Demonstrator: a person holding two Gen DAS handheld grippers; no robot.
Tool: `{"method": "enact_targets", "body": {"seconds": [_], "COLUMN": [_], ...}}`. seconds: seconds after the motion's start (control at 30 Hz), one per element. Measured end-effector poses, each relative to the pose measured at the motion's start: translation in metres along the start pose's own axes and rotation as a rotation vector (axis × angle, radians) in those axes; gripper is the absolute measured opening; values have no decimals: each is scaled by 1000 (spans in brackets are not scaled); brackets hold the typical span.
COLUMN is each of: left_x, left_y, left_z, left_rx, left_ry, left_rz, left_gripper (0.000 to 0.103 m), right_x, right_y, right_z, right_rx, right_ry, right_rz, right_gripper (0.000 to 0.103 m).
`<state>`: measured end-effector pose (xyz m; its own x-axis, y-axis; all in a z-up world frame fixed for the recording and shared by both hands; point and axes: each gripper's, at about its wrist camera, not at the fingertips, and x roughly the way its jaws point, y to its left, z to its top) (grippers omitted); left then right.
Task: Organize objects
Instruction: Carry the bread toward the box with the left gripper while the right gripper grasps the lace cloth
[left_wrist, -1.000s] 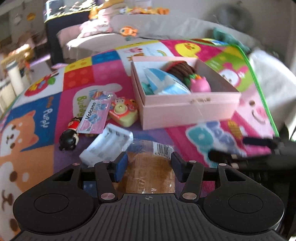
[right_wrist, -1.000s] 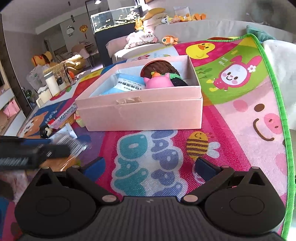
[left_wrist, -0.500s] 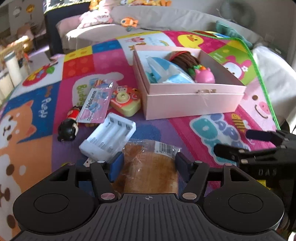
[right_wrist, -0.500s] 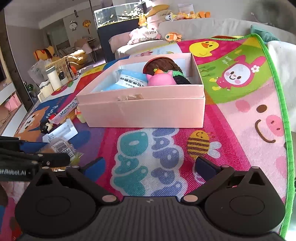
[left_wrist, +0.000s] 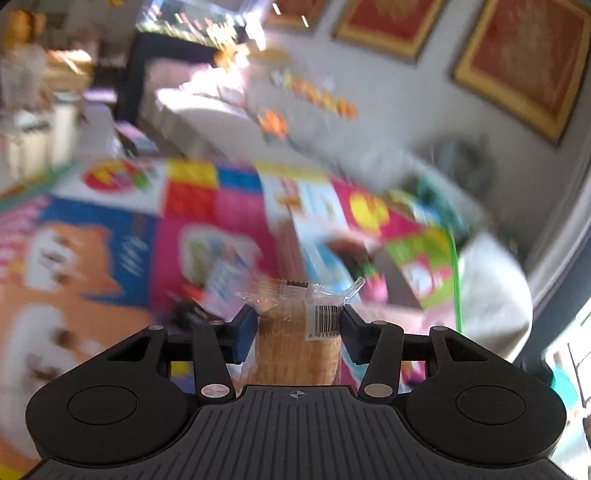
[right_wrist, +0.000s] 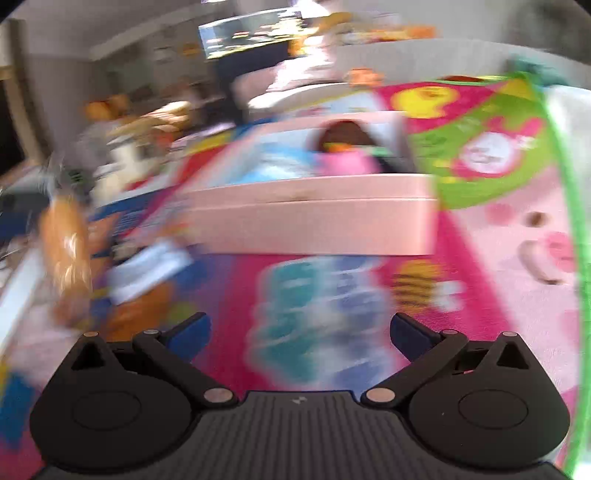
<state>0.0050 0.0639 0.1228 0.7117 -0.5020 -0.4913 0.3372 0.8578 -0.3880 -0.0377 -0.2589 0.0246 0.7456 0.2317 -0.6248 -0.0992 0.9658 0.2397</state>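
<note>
A brown baked snack in a clear wrapper with a barcode label (left_wrist: 295, 354) stands between the blue pads of my left gripper (left_wrist: 297, 325). The jaws are closing and both pads press on it, and it is lifted off the mat. The same snack shows as an orange blur at the left of the right wrist view (right_wrist: 66, 258). The pink box (right_wrist: 314, 221) lies ahead on the mat, holding a blue packet, a brown round thing and a pink toy. My right gripper (right_wrist: 301, 332) hangs open over the mat with nothing between its fingers.
A colourful play mat (left_wrist: 92, 236) covers the floor. A white battery case (right_wrist: 147, 273) and other small toys lie blurred to the left of the box. A grey sofa (left_wrist: 221, 122) with soft toys runs along the back. Both views are motion-blurred.
My left gripper has closed on the wrapped snack and lifted it off the mat, rolling and tipping up so the wall shows. The right gripper has hardly moved.
</note>
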Motion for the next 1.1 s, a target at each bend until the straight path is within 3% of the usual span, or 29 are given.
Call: {"method": "enact_targets", "body": {"seconds": [0.1, 0.2, 0.27, 0.37, 0.4, 0.43, 0.47, 0.57, 0.83, 0.97, 1.1], "left_x": [-28, -40, -44, -44, -45, -45, -47, -47, -15, 17, 68], "left_y": [24, 44, 50, 54, 55, 53, 52, 44, -9, -40, -65], "left_z": [0, -11, -20, -27, -28, -28, -30, -35, -28, -1, 48], "left_rx": [-37, -85, -106, -112, -107, -95, -82, -48, 27, 43, 10], "left_ry": [-48, -44, -35, -11, -4, 5, 12, 42, 99, 81, 21], "left_rz": [54, 56, 37, 21, 17, 12, 5, -32, -145, -182, -201], "left_gripper": [52, 52, 52, 51, 51, 51, 51, 51, 51, 51, 51], "right_x": [-20, -23, -12, 13, 20, 23, 20, -6, -101, -120, -110], "right_y": [51, 113, 140, 168, 172, 175, 174, 158, 59, 18, -13], "right_z": [-3, -11, -16, -21, -21, -21, -21, -15, 14, 16, 17], "right_rx": [-141, -330, -398, -458, -466, -472, -469, -453, -271, -170, -102], "right_ry": [-9, -4, 28, 95, 115, 129, 126, 81, -117, -191, -203], "right_rz": [195, 272, 279, 231, 209, 183, 167, 139, -29, -71, -61], "right_gripper": [103, 103, 101, 70, 48, 34, 32, 23, 23, 23, 23]}}
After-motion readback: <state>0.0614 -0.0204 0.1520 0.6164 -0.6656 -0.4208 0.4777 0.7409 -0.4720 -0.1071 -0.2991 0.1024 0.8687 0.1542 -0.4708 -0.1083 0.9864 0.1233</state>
